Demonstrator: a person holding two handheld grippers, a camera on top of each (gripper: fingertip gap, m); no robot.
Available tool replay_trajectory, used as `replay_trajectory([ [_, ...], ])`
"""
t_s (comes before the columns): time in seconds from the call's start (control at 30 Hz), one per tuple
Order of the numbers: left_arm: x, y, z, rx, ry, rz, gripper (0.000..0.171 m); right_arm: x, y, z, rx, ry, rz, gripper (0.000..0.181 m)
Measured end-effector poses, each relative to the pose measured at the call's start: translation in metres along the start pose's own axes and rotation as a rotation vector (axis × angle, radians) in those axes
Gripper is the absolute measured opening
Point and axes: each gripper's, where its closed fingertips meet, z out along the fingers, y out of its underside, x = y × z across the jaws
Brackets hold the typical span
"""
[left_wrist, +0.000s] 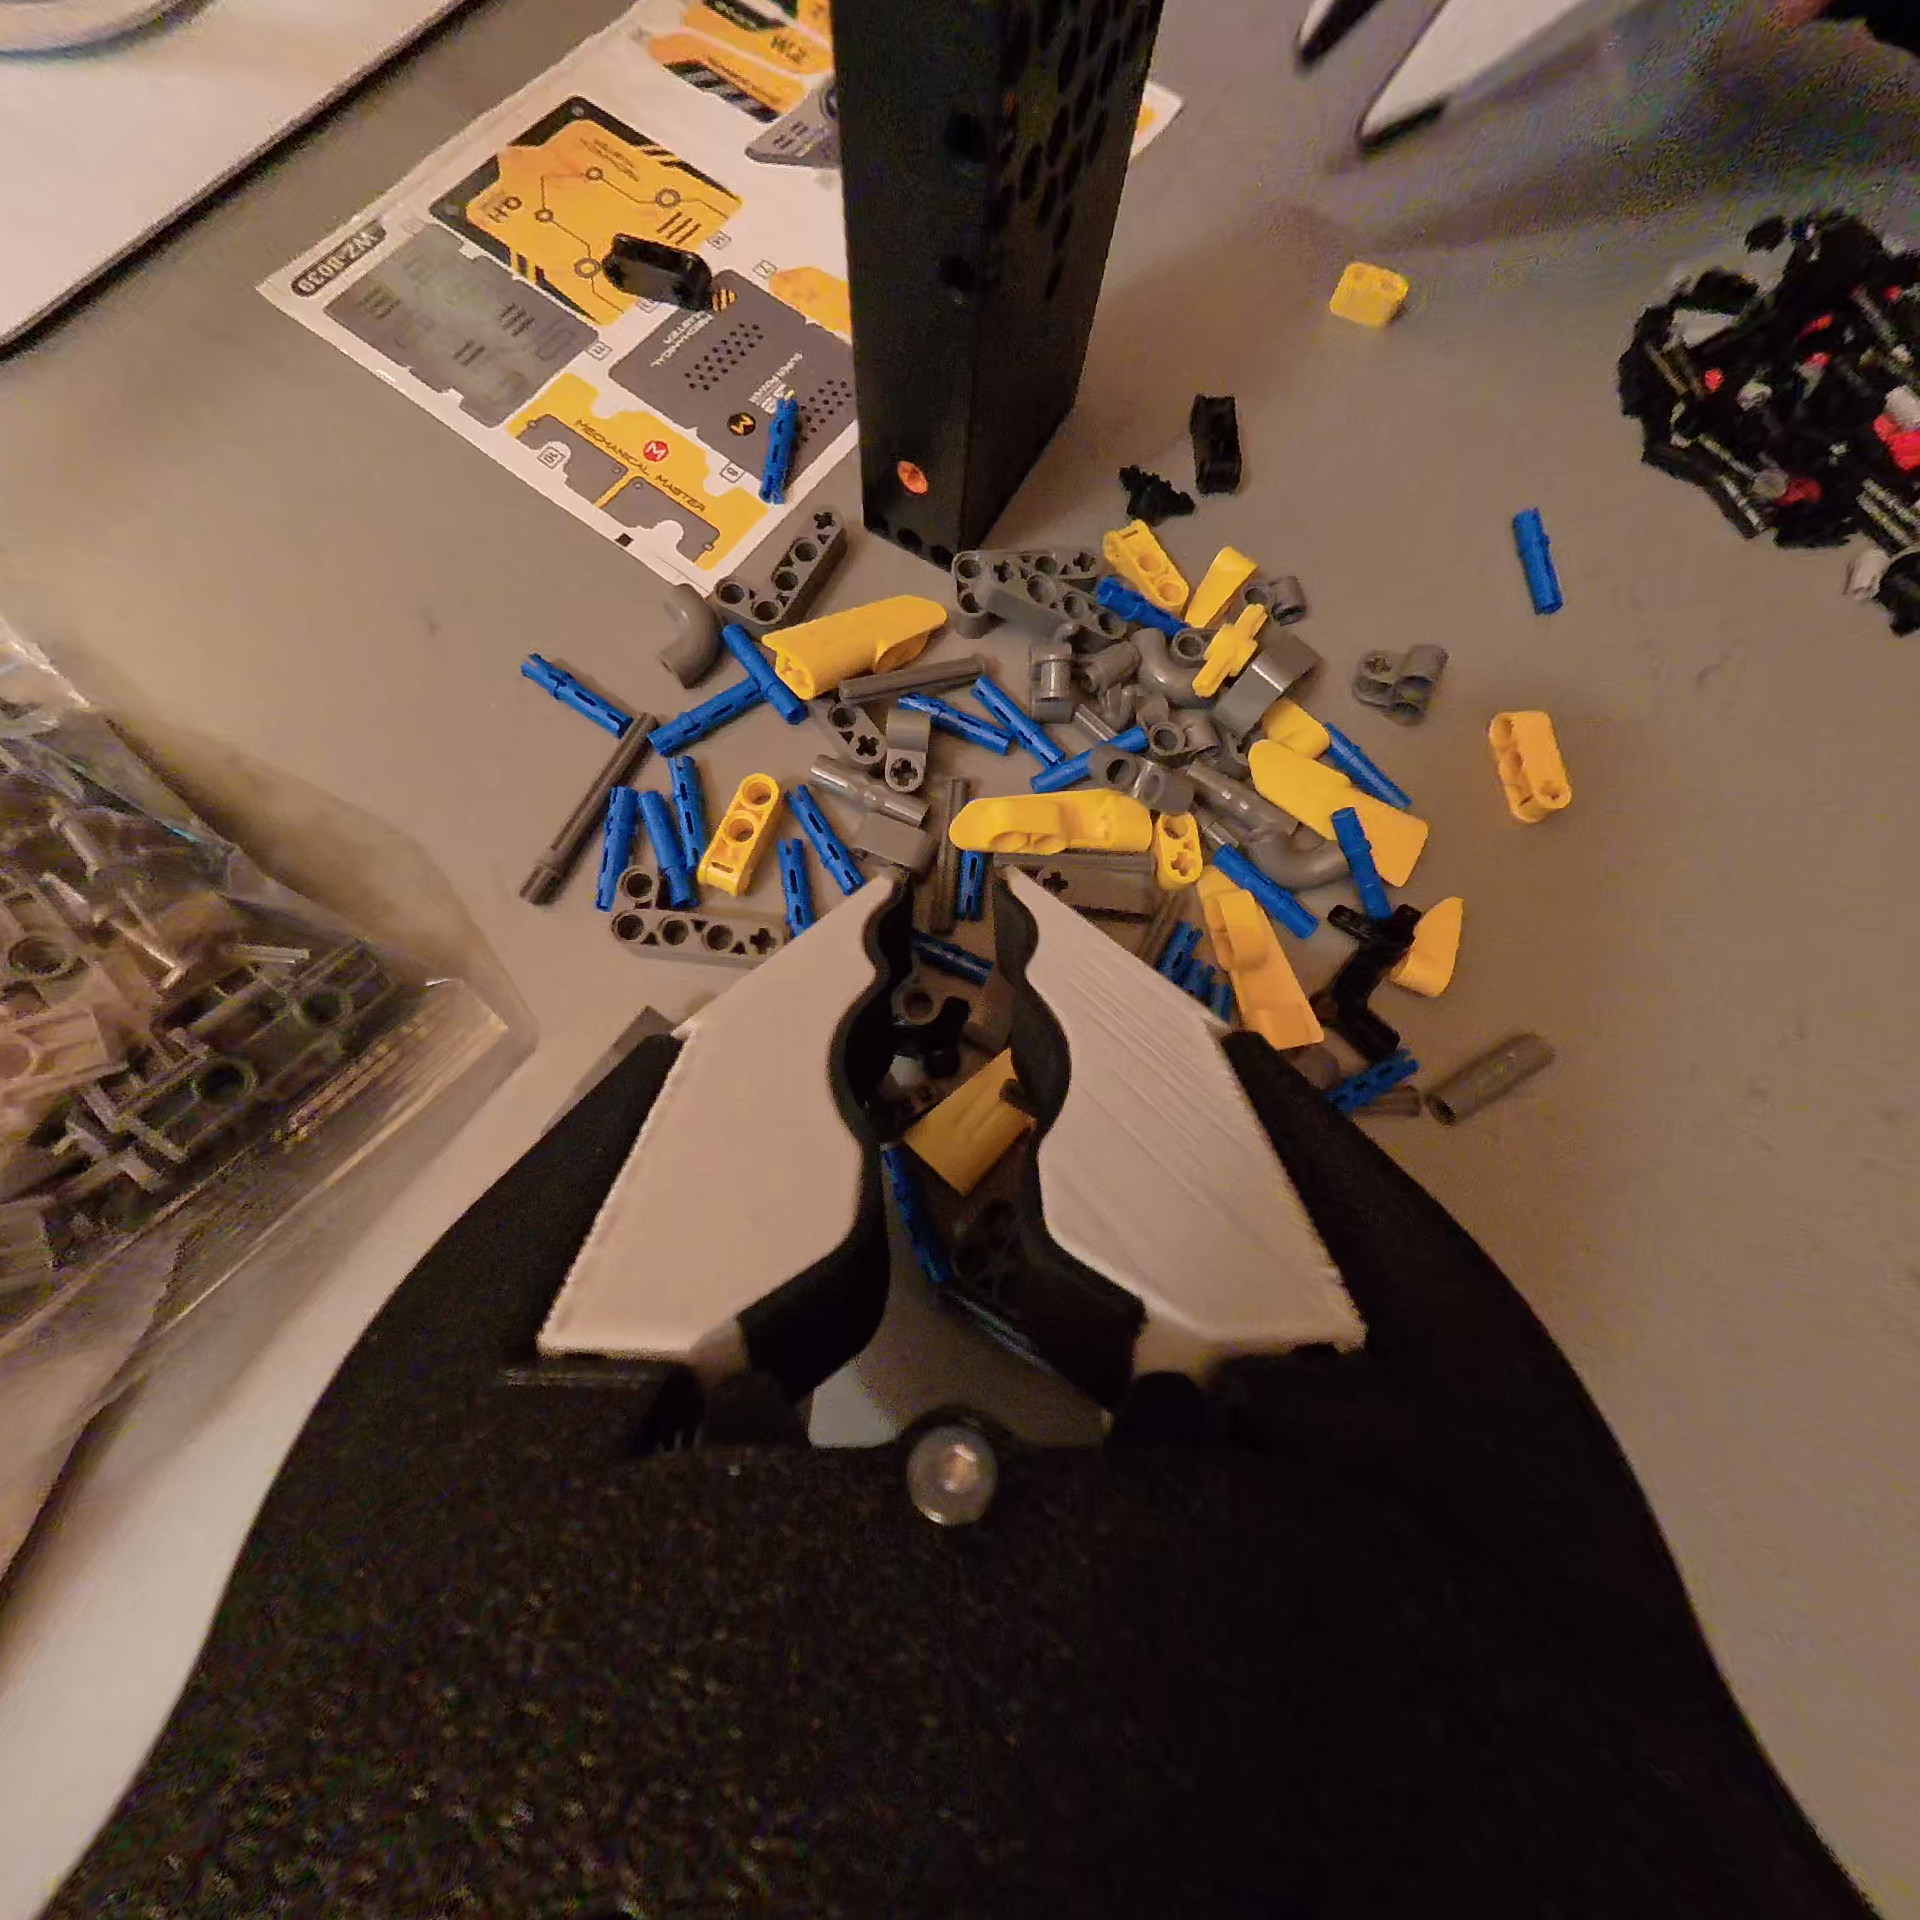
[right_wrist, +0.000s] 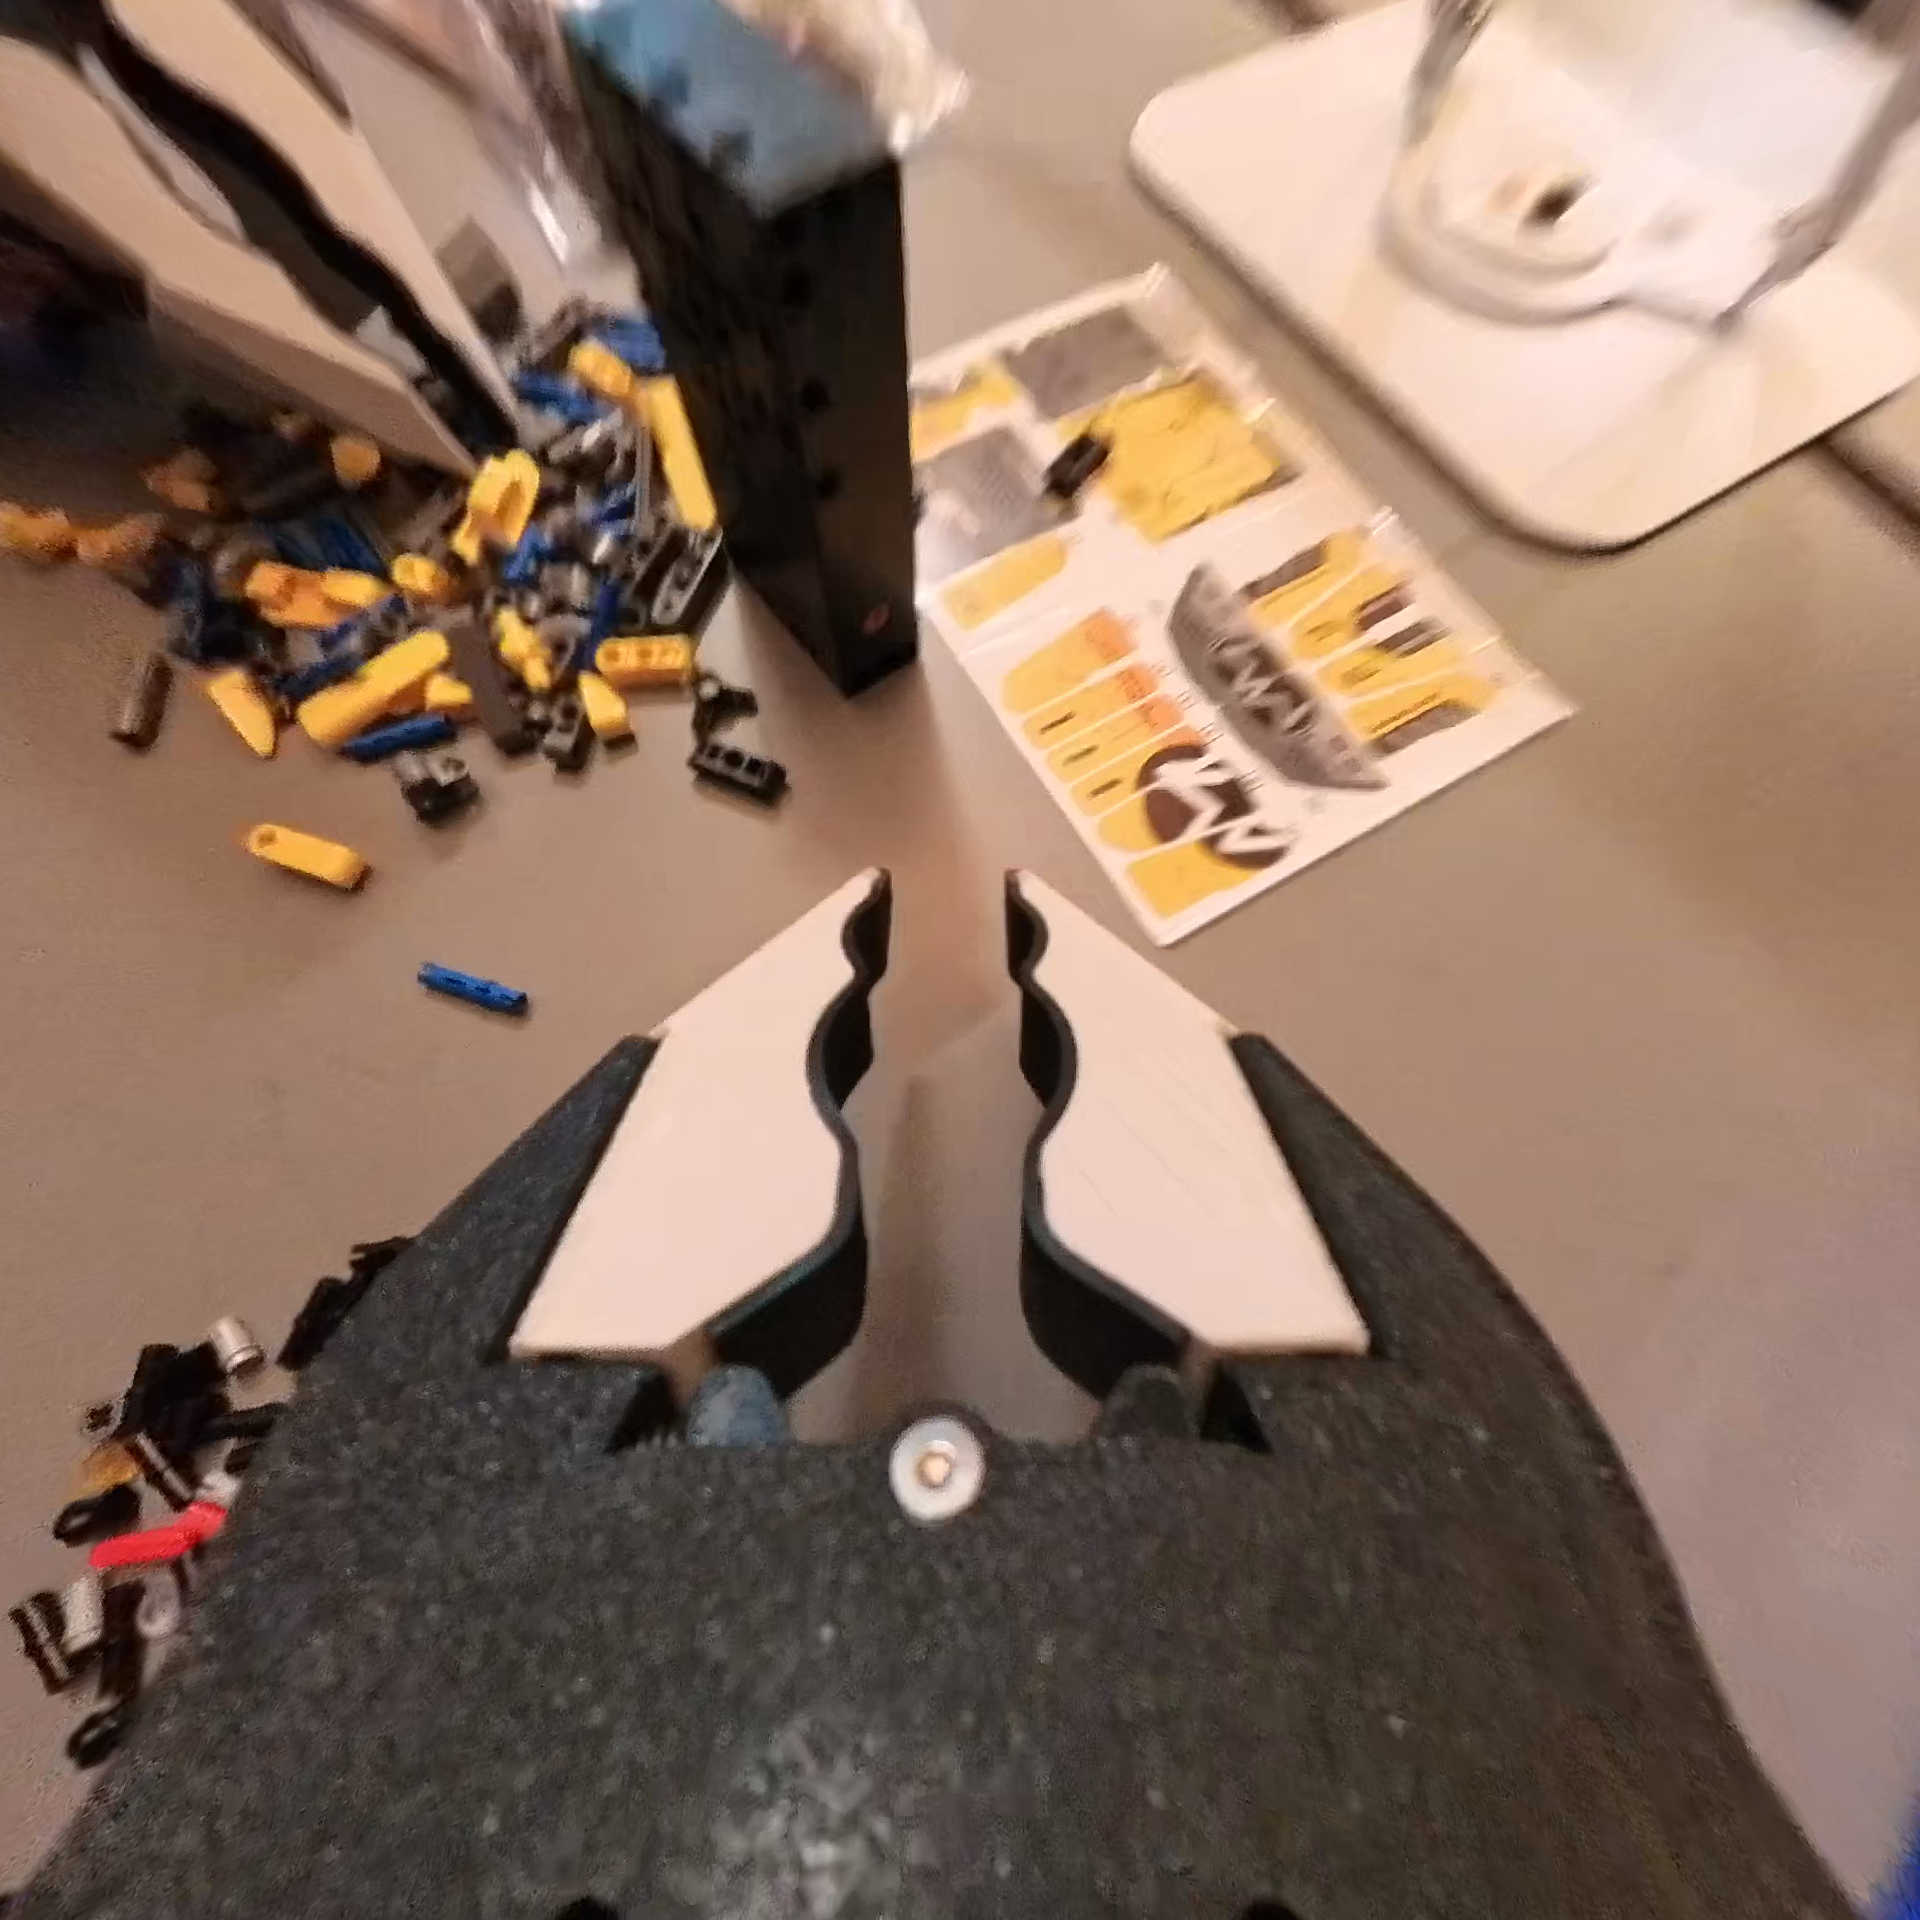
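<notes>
Grey table (left_wrist: 312, 582) holds a pile of blue, yellow and grey bricks (left_wrist: 1039, 748) beside a tall black block (left_wrist: 966, 260) and a sticker sheet (left_wrist: 582, 343). Left gripper (left_wrist: 948, 883) hangs over the pile, fingers a little apart, gripping nothing. Right gripper (right_wrist: 945, 883) hangs above bare table, fingers apart, empty.

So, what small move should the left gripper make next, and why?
Probably lower the left gripper a little and close. Its jaws stand open over the pile of small bricks, with grey and blue pieces between the tips, nothing gripped yet. The right gripper hangs open over bare table.
</notes>
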Motion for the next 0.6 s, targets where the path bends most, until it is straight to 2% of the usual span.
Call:
replay_trajectory([
  [0.07, -0.002, -0.004, -0.004, 0.036, 0.002, -0.015, 0.014, 0.020, -0.022, -0.032, 0.093, 0.148, -0.056, 0.021],
  [0.17, -0.015, -0.024, -0.028, 0.172, -0.093, -0.035, 0.014, 0.069, -0.043, -0.119, 0.273, 0.475, -0.065, 0.023],
  [0.23, -0.020, -0.040, -0.051, 0.271, -0.130, -0.062, 0.014, 0.092, -0.034, -0.185, 0.449, 0.599, 0.057, 0.036],
  [0.3, -0.025, -0.054, -0.070, 0.352, -0.159, -0.092, 0.014, 0.099, -0.010, -0.228, 0.575, 0.605, 0.119, 0.032],
  [0.37, -0.031, -0.061, -0.079, 0.383, -0.182, -0.112, 0.014, 0.116, 0.037, -0.241, 0.518, 0.660, 0.210, 0.031],
  [0.43, -0.034, -0.065, -0.077, 0.380, -0.190, -0.121, 0.014, 0.122, 0.075, -0.235, 0.433, 0.668, 0.296, 0.049],
  [0.6, -0.019, -0.087, -0.049, 0.380, -0.115, -0.138, 0.014, 0.108, 0.095, -0.191, 0.283, 0.546, 0.314, 0.053],
])
